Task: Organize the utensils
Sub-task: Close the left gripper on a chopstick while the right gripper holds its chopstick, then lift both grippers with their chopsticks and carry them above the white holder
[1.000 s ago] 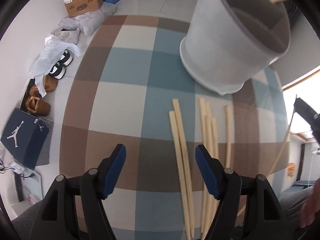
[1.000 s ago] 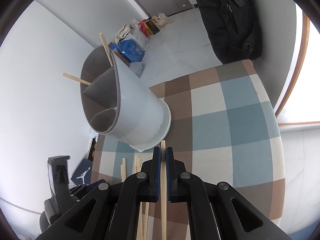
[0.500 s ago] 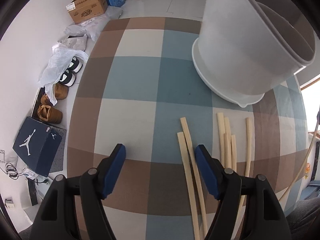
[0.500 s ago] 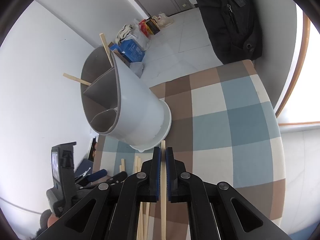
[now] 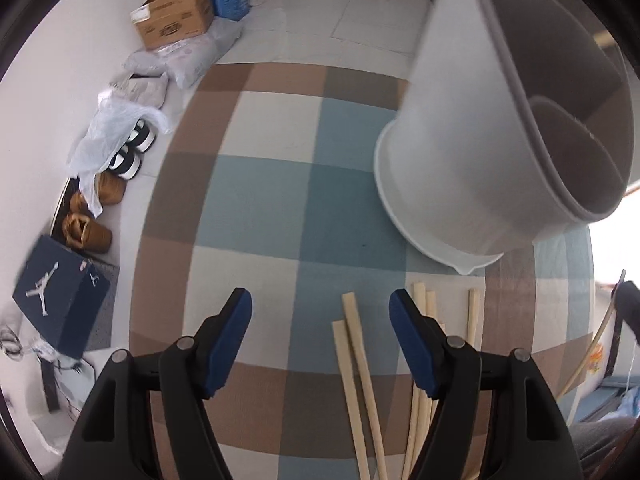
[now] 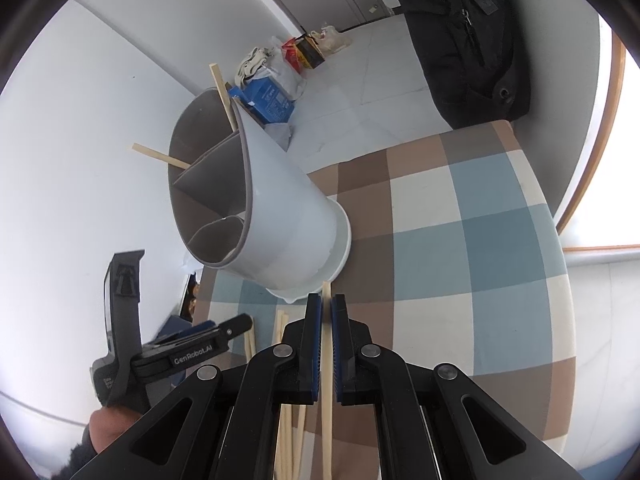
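Note:
A grey-white divided utensil holder (image 6: 288, 216) stands on the checked tabletop (image 6: 480, 240), with two wooden chopsticks (image 6: 222, 88) leaning in its far compartment. My right gripper (image 6: 326, 312) is shut on one chopstick (image 6: 327, 360) just in front of the holder's base. Several loose chopsticks (image 5: 354, 356) lie on the cloth below the holder (image 5: 460, 168). My left gripper (image 5: 322, 320) points down over them, open, with a pair of chopsticks between its blue pads (image 5: 236, 332) and nothing gripped. The left gripper (image 6: 200, 340) also shows at the lower left of the right wrist view.
The table's left edge drops to a floor with shoes (image 5: 128, 156), a dark blue shoebox (image 5: 60, 304), cardboard boxes (image 5: 176, 16) and bags. A black bag (image 6: 468, 36) hangs beyond the table's far end. A window frame (image 6: 600, 152) runs along the right side.
My left gripper has slid in over the loose chopsticks toward the holder, still open. The right gripper has stayed put, still shut on its chopstick.

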{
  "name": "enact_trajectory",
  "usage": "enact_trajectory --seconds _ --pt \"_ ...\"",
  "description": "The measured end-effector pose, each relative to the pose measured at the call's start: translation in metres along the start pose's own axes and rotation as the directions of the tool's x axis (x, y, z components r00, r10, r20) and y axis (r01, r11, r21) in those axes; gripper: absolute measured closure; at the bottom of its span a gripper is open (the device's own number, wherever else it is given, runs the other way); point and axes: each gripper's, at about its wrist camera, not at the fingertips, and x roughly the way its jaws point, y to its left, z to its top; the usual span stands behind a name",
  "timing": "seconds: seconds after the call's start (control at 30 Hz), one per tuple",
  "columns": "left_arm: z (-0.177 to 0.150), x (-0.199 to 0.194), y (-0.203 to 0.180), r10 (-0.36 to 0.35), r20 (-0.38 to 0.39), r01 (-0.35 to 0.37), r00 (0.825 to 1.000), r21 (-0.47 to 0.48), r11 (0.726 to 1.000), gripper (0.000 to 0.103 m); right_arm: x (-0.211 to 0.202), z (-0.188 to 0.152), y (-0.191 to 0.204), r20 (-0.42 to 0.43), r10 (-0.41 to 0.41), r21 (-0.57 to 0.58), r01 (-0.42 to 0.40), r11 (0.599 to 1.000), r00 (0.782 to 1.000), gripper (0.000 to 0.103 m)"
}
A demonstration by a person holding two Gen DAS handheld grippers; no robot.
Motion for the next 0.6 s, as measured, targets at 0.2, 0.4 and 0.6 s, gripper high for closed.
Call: enact_trajectory --seconds 0.2,0.4,0.6 --pt "0.001 0.004 0.003 -0.007 -0.013 0.007 1.0 0.0 1.0 0.067 -0.003 0.001 -0.005 0.005 0.001 0.019 -0.001 1.0 1.0 0.099" --pt "0.003 0.001 -0.001 -0.01 0.001 0.01 1.0 -0.001 1.0 0.097 -0.004 0.001 -0.004 0.007 0.004 0.015 -0.004 1.0 1.0 0.099" --pt "0.003 -0.006 0.001 -0.078 0.051 0.08 0.996 -0.047 0.996 0.102 -0.004 0.002 -0.006 0.008 -0.002 0.024 0.002 1.0 1.0 0.099"
